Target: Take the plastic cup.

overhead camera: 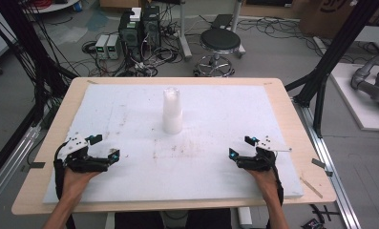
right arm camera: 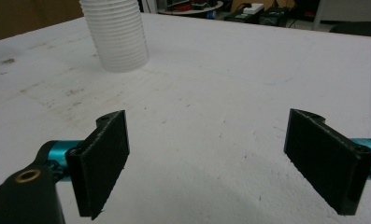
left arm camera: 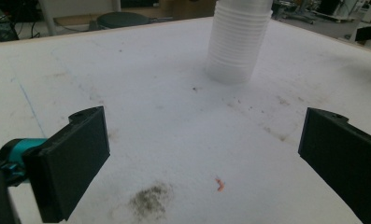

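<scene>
A stack of white ribbed plastic cups (overhead camera: 172,110) stands mouth-down near the middle of the white foam board (overhead camera: 215,109). My left gripper (overhead camera: 104,146) rests low on the board at the front left, jaws wide apart with nothing between them. In the left gripper view the cup stack (left arm camera: 238,39) stands ahead, a little right of the left gripper (left arm camera: 206,161). My right gripper (overhead camera: 240,146) sits at the front right, also open and empty. In the right gripper view the cup stack (right arm camera: 115,33) is ahead to the left of the right gripper (right arm camera: 206,163).
The foam board lies on a wooden table (overhead camera: 292,124). Dirt smudges (left arm camera: 148,203) and a small orange scrap (left arm camera: 220,184) mark the board. Beyond the table stand a stool (overhead camera: 219,43), electronics boxes (overhead camera: 139,29) and tangled cables; black frame posts (overhead camera: 337,43) flank the sides.
</scene>
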The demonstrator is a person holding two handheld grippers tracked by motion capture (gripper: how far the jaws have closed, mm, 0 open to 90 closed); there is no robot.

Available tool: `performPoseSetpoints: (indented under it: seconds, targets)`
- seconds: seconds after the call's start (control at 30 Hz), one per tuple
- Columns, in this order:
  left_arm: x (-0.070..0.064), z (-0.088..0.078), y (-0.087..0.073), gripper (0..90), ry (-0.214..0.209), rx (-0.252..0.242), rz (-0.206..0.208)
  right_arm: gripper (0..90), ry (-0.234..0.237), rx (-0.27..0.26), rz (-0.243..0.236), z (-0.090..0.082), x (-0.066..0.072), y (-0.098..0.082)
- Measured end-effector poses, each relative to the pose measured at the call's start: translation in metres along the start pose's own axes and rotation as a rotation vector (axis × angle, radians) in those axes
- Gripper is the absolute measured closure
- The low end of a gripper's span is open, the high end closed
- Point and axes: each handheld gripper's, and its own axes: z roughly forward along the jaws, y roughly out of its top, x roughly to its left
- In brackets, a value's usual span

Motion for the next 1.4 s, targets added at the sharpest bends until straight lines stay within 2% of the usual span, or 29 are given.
performPoseSetpoints:
  seconds: [0.1, 0.2, 0.43, 0.63, 0.8, 0.93, 1.13, 1.4]
  targets:
    - [0.004, 0.004, 0.015, 1.9, -0.059, 0.018, 0.007, 14.1, 0.001, 0.0, -0.004, 0.0, 0.0, 0.0]
    - [0.007, 0.009, 0.033, 1.9, -0.09, 0.037, 0.044, 14.1, 0.0, 0.008, 0.001, 0.001, 0.0, 0.0]
    - [0.018, 0.021, 0.076, 1.9, -0.17, 0.023, 0.085, 14.1, 0.001, 0.006, -0.001, 0.001, -0.001, 0.0]
    - [0.026, 0.039, 0.114, 1.9, -0.249, 0.043, 0.134, 14.1, -0.002, 0.006, -0.003, 0.001, -0.001, 0.0]
    - [0.025, 0.057, 0.143, 1.9, -0.297, 0.064, 0.188, 14.1, 0.0, 0.007, -0.001, 0.001, -0.001, 0.0]
    - [0.022, 0.074, 0.157, 1.9, -0.322, 0.077, 0.218, 14.1, 0.001, 0.013, 0.004, 0.001, -0.001, 0.0]
    - [0.018, 0.098, 0.17, 1.9, -0.354, 0.076, 0.23, 14.1, 0.003, 0.012, 0.006, 0.001, -0.001, 0.0]
    - [0.012, 0.13, 0.188, 1.9, -0.404, 0.12, 0.254, 14.1, 0.005, 0.012, 0.013, 0.001, -0.001, 0.0]
